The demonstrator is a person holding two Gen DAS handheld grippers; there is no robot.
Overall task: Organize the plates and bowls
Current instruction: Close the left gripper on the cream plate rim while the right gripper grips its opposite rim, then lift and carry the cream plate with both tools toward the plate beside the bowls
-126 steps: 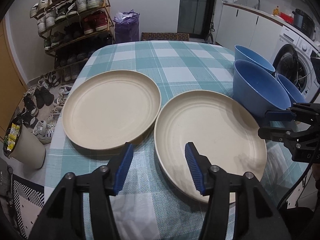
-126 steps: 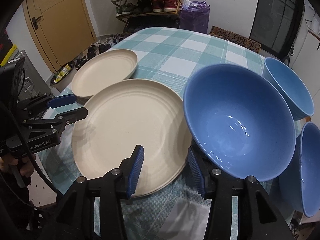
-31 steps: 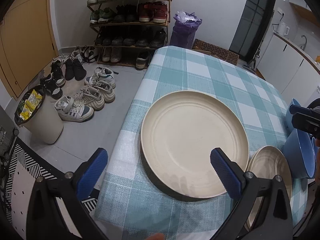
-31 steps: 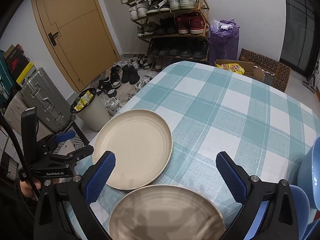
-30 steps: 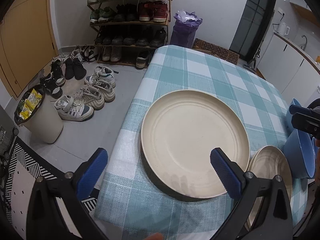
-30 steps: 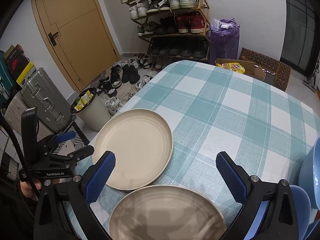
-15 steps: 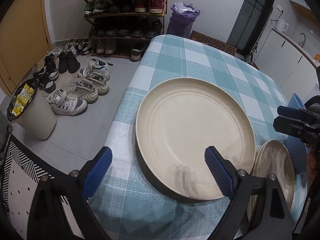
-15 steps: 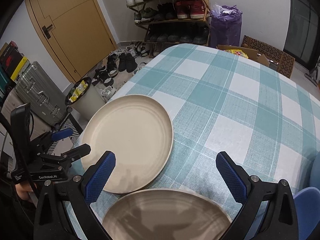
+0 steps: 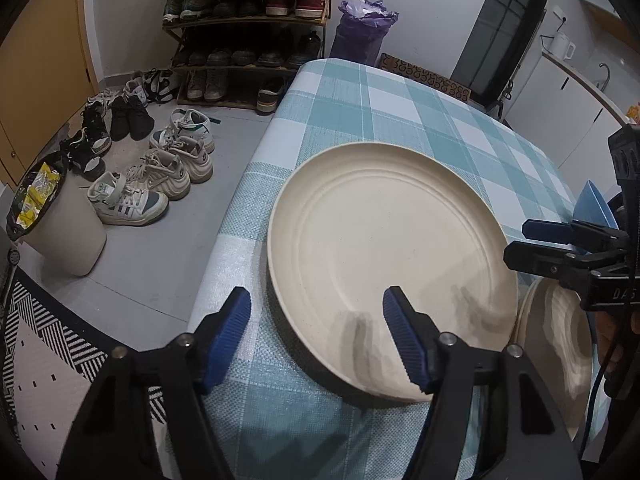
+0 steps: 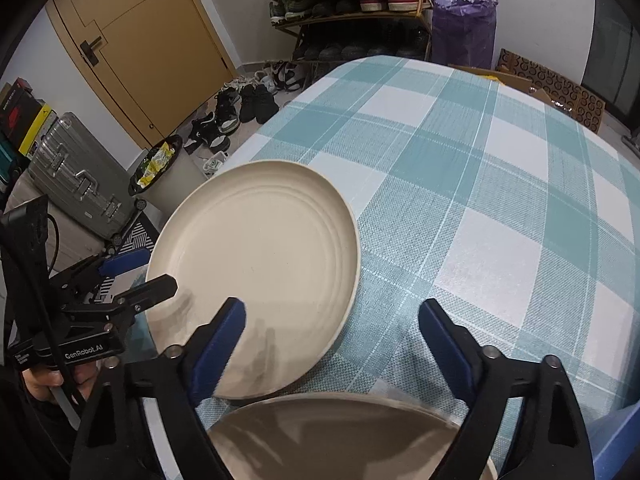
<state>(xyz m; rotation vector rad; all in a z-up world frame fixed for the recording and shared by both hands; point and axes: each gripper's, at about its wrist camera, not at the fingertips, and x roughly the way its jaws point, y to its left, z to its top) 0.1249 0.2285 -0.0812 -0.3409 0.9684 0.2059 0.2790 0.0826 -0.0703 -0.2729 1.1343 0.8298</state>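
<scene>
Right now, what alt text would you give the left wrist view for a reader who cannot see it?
The left gripper, closing, straddles the near rim of a cream plate on a teal checked tablecloth, its pads not yet touching the rim. The right gripper reaches in at right above a second plate; shoes lie on the floor.

Both the left gripper (image 9: 316, 322) and right gripper (image 10: 332, 334) are closing, seemingly empty.

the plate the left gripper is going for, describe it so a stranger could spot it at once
Find the teal and white checked table. Near its corner on the shoe rack side lies a cream plate, flat on the cloth. Unlike the second cream plate, it has the closing left gripper straddling its near rim, one finger inside, one outside.
</scene>
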